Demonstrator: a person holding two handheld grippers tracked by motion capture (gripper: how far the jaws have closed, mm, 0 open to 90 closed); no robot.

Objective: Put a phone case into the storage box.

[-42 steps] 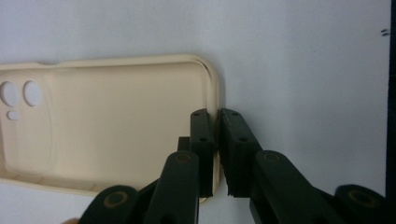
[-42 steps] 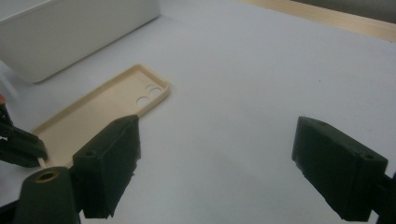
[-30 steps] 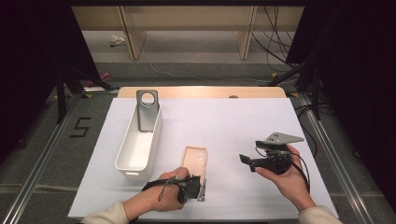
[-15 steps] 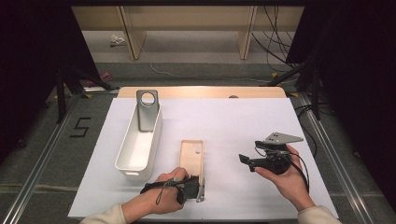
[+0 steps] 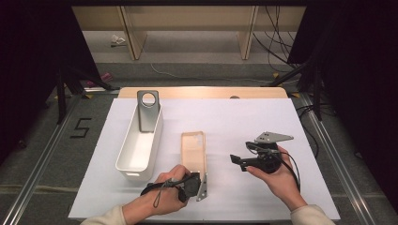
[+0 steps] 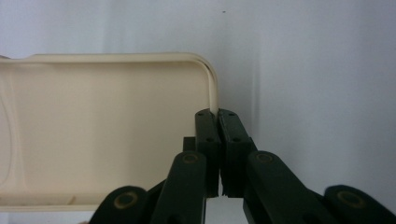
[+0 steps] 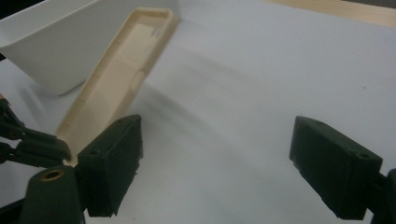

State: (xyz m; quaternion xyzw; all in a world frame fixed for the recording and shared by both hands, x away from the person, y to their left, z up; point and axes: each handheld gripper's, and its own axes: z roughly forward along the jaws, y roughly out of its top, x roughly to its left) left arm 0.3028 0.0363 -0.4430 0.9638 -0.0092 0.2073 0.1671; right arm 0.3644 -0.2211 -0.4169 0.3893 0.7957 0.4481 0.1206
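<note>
A beige shallow case (image 5: 193, 150) with rounded corners lies lengthwise on the white table top, tipped up on one side. My left gripper (image 5: 202, 177) is shut on the rim at its near end. In the left gripper view the two pads meet on the thin rim (image 6: 214, 95) of the case (image 6: 102, 135), with the left gripper (image 6: 218, 114) at the corner. My right gripper (image 5: 237, 159) is held to the right of the case, its jaws pointing left. Its jaws (image 7: 215, 144) stand wide open over bare table, with the case (image 7: 121, 70) off to the left.
A white oblong bin (image 5: 123, 150) stands left of the case, with a grey metal plate (image 5: 148, 110) with a round hole leaning at its far end. The bin's wall (image 7: 51, 42) is near the case. A wooden strip (image 5: 202, 92) runs along the table's far edge.
The case looks narrower from above and has tipped up on its side in the left gripper's grip. The right hand and gripper have kept still.
</note>
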